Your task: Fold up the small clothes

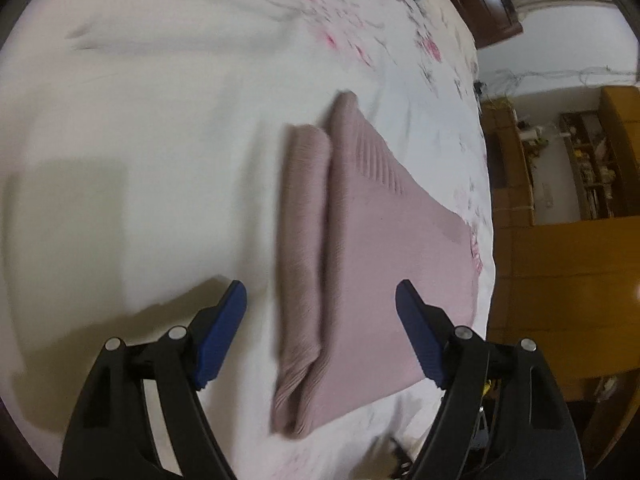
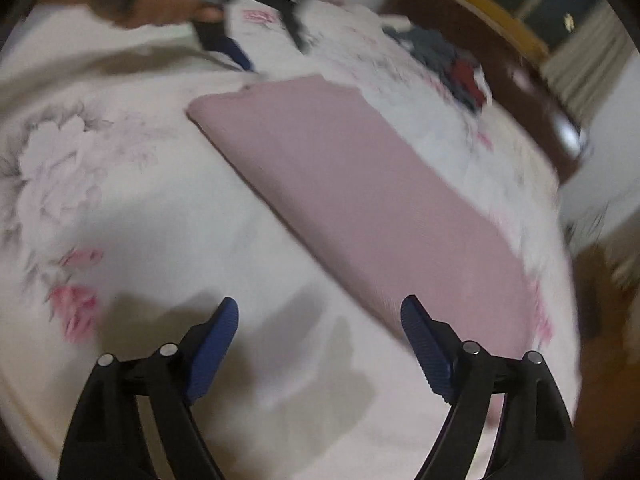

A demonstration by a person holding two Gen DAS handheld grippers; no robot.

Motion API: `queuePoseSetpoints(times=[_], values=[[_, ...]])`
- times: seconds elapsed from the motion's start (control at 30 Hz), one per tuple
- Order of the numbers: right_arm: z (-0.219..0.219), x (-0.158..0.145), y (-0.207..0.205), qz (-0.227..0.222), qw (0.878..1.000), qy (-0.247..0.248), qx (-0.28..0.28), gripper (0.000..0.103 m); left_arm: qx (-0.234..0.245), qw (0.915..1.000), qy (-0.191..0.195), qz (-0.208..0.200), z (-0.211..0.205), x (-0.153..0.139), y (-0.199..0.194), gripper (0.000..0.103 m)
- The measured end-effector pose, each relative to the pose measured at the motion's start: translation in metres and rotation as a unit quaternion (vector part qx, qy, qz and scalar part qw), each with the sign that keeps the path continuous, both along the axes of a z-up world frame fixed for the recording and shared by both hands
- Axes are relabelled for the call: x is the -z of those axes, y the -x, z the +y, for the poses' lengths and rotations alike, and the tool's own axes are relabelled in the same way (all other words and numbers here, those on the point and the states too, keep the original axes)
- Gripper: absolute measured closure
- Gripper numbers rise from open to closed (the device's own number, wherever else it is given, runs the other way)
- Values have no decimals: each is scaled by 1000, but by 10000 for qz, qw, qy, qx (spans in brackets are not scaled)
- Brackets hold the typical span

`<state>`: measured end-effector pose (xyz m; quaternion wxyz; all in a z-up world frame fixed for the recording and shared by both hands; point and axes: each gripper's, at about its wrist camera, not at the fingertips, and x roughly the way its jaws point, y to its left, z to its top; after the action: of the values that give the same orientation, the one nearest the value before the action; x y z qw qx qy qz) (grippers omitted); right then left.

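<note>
Your left gripper (image 1: 320, 308) gaping empty over the pink garment (image 1: 372, 248) on the floral bedsheet (image 1: 140, 140), right gripper (image 2: 320, 320) likewise spread, only its view catching your hand (image 2: 160, 0) and dark clothes (image 2: 448, 60) beyond the garment.

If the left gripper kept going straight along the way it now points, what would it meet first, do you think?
Most likely the folded-in sleeve of the pink garment: it lies between the open fingers of the left gripper, straight ahead on the bedsheet. Blur leaves depth uncertain.

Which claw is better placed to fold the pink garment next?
Probably left: the left claw, open, straddles the garment's folded sleeve. The right claw, open, hovers over bare sheet beside it.
</note>
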<state>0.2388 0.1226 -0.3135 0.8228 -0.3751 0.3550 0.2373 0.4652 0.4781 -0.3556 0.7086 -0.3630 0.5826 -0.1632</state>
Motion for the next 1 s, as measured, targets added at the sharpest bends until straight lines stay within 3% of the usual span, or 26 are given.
queuePoseSetpoints(times=[0.17,0.27,0.33,0.47,0.57,0.7,0.83,1.0], values=[[32,19,-6,-384,9982,452,-110,23,74,9998,-163,131,-8,13,-28,28],[43,25,-12,-330,9986,406,-39,23,10,9996,-207,-210,-4,-8,-44,30],[43,23,-16,-340,9990,304,32,23,-83,9994,60,-323,1,-17,-46,30],[45,27,-18,-350,9988,341,30,23,136,9998,-154,57,-11,-3,-44,32],[45,29,-16,-351,9988,326,28,23,213,9994,-97,268,-17,12,-37,33],[44,30,-20,-394,9987,328,-10,23,109,9983,296,495,-12,18,-29,33],[55,33,-17,-646,9964,514,-186,24,312,9963,203,776,-16,20,-19,34],[86,40,-23,-1028,9903,810,-456,26,190,9983,265,491,-8,-6,-3,32]])
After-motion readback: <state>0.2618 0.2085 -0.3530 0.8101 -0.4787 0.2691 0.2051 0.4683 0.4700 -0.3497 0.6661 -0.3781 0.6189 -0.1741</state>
